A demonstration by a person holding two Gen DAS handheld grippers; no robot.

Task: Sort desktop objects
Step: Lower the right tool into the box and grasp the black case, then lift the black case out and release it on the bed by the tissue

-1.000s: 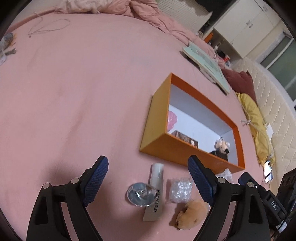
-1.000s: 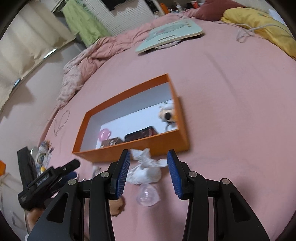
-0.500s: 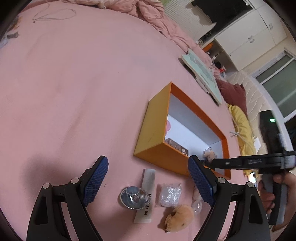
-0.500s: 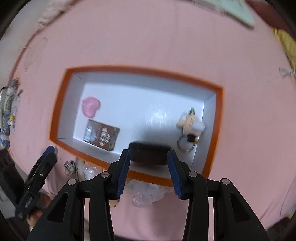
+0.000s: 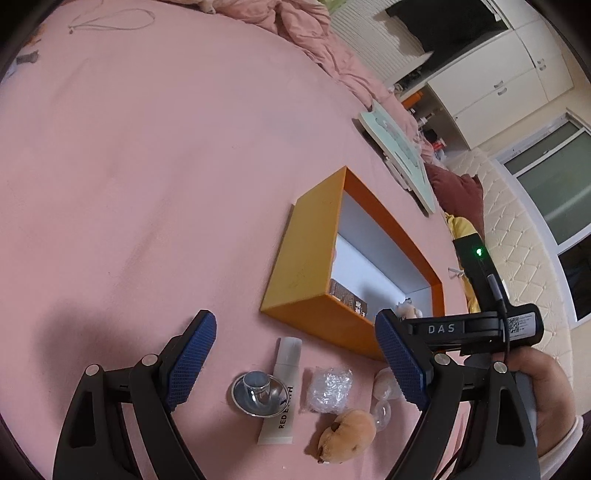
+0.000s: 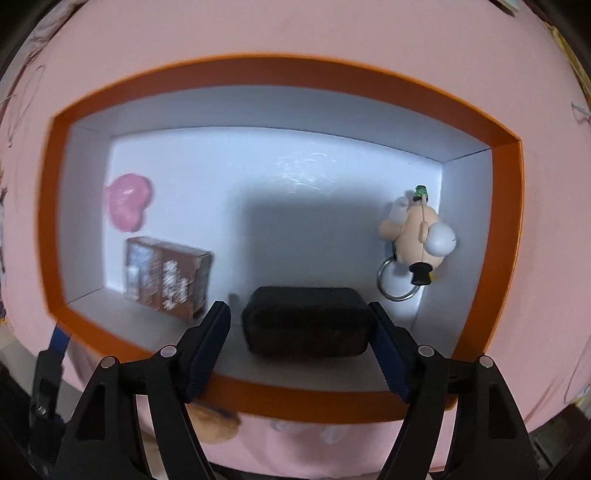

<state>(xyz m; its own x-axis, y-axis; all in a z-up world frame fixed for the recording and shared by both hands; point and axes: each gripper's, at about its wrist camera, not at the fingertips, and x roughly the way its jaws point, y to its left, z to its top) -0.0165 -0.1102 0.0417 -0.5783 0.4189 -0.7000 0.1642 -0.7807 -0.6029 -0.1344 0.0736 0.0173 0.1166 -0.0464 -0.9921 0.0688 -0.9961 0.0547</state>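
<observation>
An orange box point(image 6: 295, 70) with a white inside holds a pink heart point(image 6: 127, 201), a brown carton point(image 6: 166, 280), a plush keychain point(image 6: 417, 236) and a black case point(image 6: 306, 325). My right gripper point(image 6: 298, 306) points down into the box. Its jaws are opening, with the case lying between them and a gap at the left pad. My left gripper point(image 5: 295, 321) stands open and empty above a metal dish point(image 5: 258, 393), a white tube point(image 5: 288, 354), crumpled plastic wrap point(image 5: 328, 387) and a tan hamster plush point(image 5: 349, 435), all beside the box point(image 5: 306, 258).
Everything lies on a pink bedsheet point(image 5: 147, 166). A pale green board point(image 5: 399, 155) rests beyond the box, near red and yellow pillows. A bunched quilt point(image 5: 314, 33) and a thin cord point(image 5: 107, 22) lie at the far side. A person's hand point(image 5: 546, 387) grips the right handle.
My right gripper swung from the loose items beside the box to above it, tipped downward, came closer to the black case and widened its jaws. The left gripper barely shifted.
</observation>
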